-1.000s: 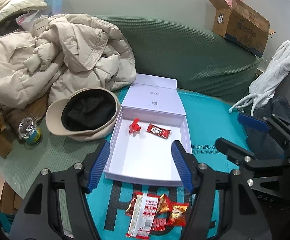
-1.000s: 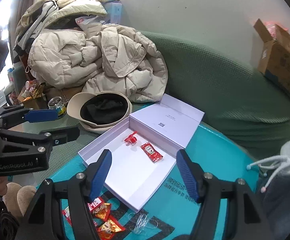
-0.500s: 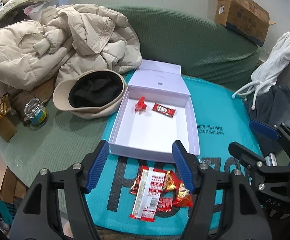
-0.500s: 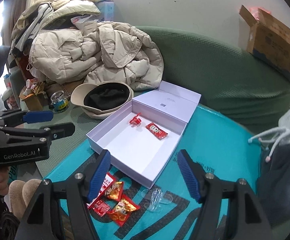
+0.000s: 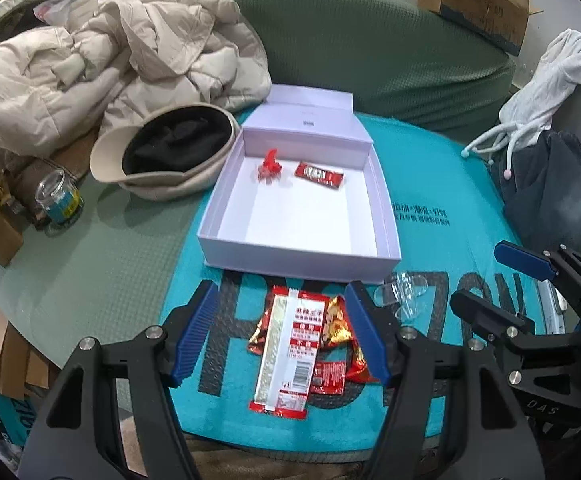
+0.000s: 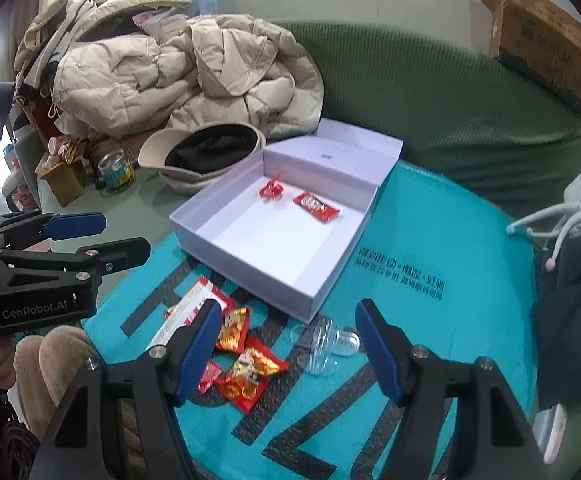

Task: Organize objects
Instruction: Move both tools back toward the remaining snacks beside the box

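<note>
An open white box [image 5: 386,216] [image 6: 332,276] sits on a teal mat; inside lie a red sachet [image 5: 319,175] [image 6: 316,207] and a small red wrapped piece [image 5: 269,165] [image 6: 271,190]. In front of the box lies a pile of red snack packets [image 5: 298,340] [image 6: 234,352], with a long red-and-white packet [image 5: 288,354] on top. Clear plastic pieces [image 5: 406,296] [image 6: 326,342] lie beside them. My left gripper [image 5: 282,336] is open, held above the packets. My right gripper [image 6: 288,352] is open, above the packets and clear pieces.
A beige cap [image 5: 162,156] and beige jacket [image 5: 122,68] lie left of the box on a green sofa [image 5: 370,52]. A glass jar [image 5: 58,200] stands at left. Grey and white clothes [image 5: 550,184] lie at right. A cardboard box [image 5: 474,0] sits on the sofa back.
Both grippers have pulled back and up from the box; the snack packets and clear pieces now sit between the fingers in view. Both stay open.
</note>
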